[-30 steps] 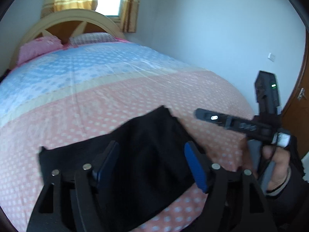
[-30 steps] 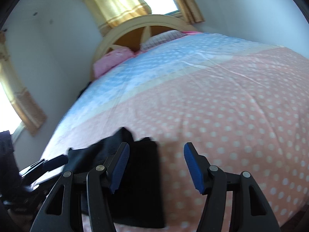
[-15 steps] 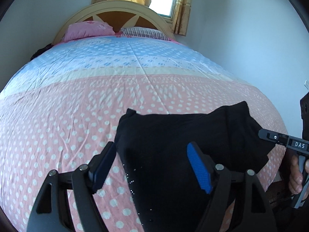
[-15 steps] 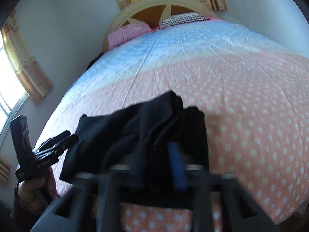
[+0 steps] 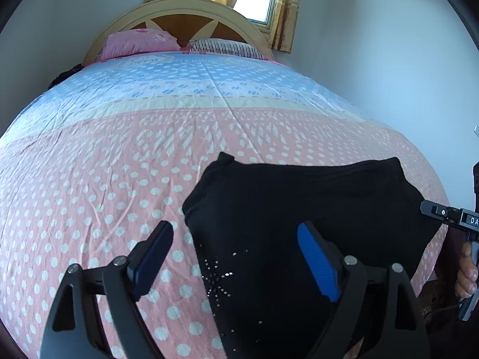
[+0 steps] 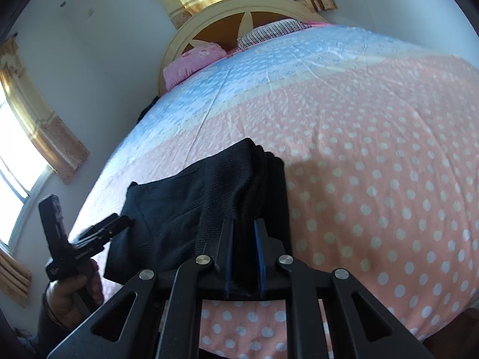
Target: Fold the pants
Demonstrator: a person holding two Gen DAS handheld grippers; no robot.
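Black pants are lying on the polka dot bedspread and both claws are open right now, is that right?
Not quite. Only the left claw is open, hovering over the black pants on the polka dot bedspread. The right wrist view shows the right claw shut on the pants' edge.

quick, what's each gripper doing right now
Left gripper: open, holding nothing, above the black pants.
Right gripper: shut on the near edge of the pants.

pants (image 5: 299, 209) on bed (image 5: 119, 164) near foot edge, pillows (image 5: 140, 43) at headboard (image 5: 179, 12)
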